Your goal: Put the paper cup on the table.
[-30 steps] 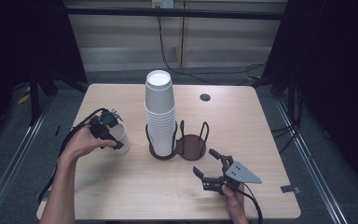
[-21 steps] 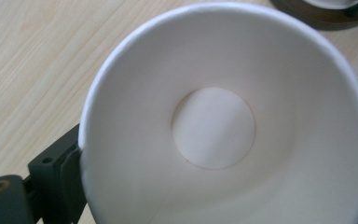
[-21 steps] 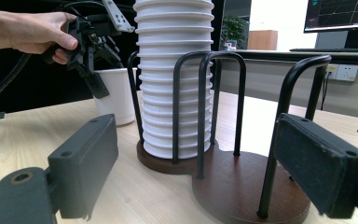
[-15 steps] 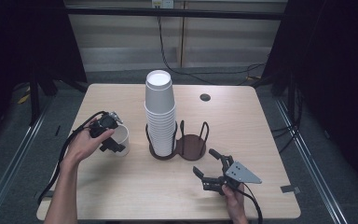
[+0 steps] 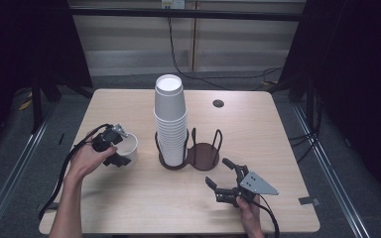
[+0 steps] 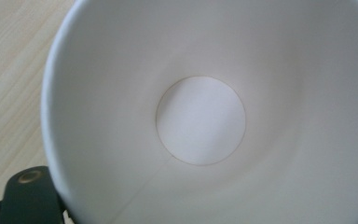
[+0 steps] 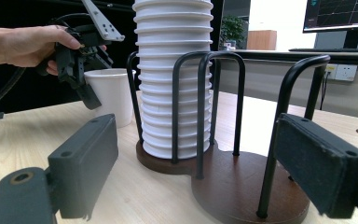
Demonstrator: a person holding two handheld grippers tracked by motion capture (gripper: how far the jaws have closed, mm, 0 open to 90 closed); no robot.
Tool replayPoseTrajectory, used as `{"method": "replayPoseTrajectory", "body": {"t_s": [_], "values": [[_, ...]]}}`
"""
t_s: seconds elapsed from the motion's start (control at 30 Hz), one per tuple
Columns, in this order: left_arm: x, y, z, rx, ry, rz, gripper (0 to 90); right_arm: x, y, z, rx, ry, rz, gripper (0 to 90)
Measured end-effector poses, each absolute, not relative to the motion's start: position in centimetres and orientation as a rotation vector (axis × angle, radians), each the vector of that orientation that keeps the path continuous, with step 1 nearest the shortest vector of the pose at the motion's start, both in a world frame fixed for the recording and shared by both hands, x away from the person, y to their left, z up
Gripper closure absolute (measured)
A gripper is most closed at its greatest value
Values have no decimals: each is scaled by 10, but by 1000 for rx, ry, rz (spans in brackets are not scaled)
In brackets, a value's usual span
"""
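A single white paper cup (image 5: 130,144) stands upright on the left part of the table, and my left gripper (image 5: 119,146) is shut on its rim. In the left gripper view I look straight down into the cup (image 6: 200,121), with one black jaw outside its wall at the lower left. A tall stack of white cups (image 5: 171,119) fills the left slot of a dark wooden wire holder (image 5: 203,153); the right slot holds nothing. My right gripper (image 5: 218,172) rests near the front right, open, its pads (image 7: 88,163) facing the holder (image 7: 247,186) and the stack (image 7: 175,70).
The light wood table (image 5: 129,203) has a small dark round grommet (image 5: 218,103) at the back right. A cable trails from the left gripper off the table's left side. A dark tag (image 5: 307,201) lies at the right edge.
The left hand has drawn slightly toward the near edge, with the gripper still on the cup. The right gripper has not moved.
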State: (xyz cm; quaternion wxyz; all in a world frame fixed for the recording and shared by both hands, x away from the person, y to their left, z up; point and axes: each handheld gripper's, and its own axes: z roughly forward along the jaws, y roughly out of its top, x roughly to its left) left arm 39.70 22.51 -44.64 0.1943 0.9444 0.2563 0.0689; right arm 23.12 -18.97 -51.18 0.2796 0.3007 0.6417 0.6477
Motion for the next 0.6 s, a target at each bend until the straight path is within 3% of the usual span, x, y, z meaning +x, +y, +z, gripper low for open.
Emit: {"method": "replayPoseTrajectory", "body": {"t_s": [0.2,0.6], "values": [[394,232,-454,2648,749,182,159,231,-190,-512,808,1720,1734,131],[375,251,-454,2447,848,193,160,231,-190,-512,808,1718,1733,131]]}}
